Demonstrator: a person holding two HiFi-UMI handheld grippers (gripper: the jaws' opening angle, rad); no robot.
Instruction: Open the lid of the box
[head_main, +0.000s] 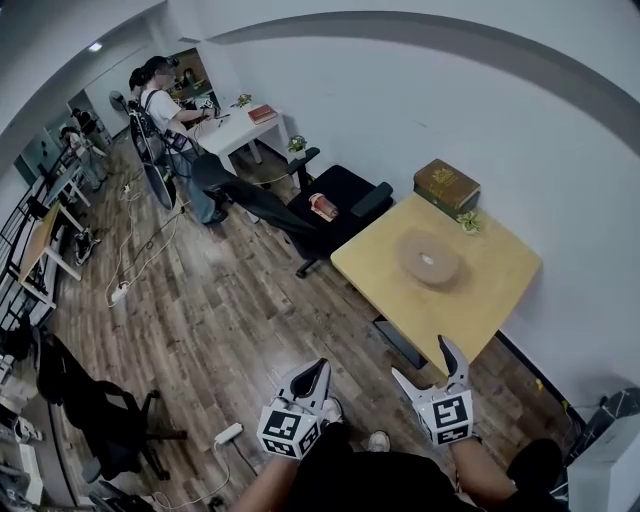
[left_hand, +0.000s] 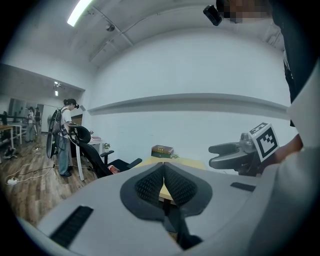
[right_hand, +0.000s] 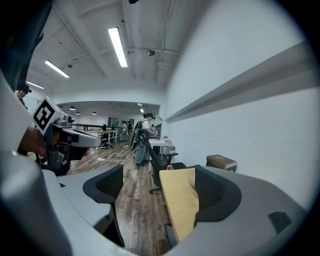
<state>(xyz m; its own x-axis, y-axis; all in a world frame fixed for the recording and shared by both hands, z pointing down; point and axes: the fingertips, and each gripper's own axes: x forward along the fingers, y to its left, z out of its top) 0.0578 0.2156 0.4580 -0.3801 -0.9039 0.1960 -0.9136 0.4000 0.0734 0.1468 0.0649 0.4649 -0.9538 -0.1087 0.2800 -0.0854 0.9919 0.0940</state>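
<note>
The box (head_main: 446, 186) is brown and green, shaped like a thick book, with its lid down; it sits at the far corner of the light wooden table (head_main: 490, 300) by the wall. Both gripper views catch it small and distant, as the box (left_hand: 162, 150) and the box (right_hand: 221, 161). My left gripper (head_main: 322, 366) hangs over the floor short of the table, jaws shut on nothing. My right gripper (head_main: 420, 358) is at the table's near edge, open and empty. The left gripper (left_hand: 163, 175) shows pads together; the right gripper (right_hand: 160, 187) has pads wide apart.
A round wooden dish (head_main: 430, 258) lies mid-table and a small plant (head_main: 468, 221) stands by the box. A black office chair (head_main: 335, 200) carrying a red bottle (head_main: 323, 207) is at the table's left. A person (head_main: 165, 105) sits at a white desk (head_main: 240, 125). A power strip (head_main: 228, 433) lies on the floor.
</note>
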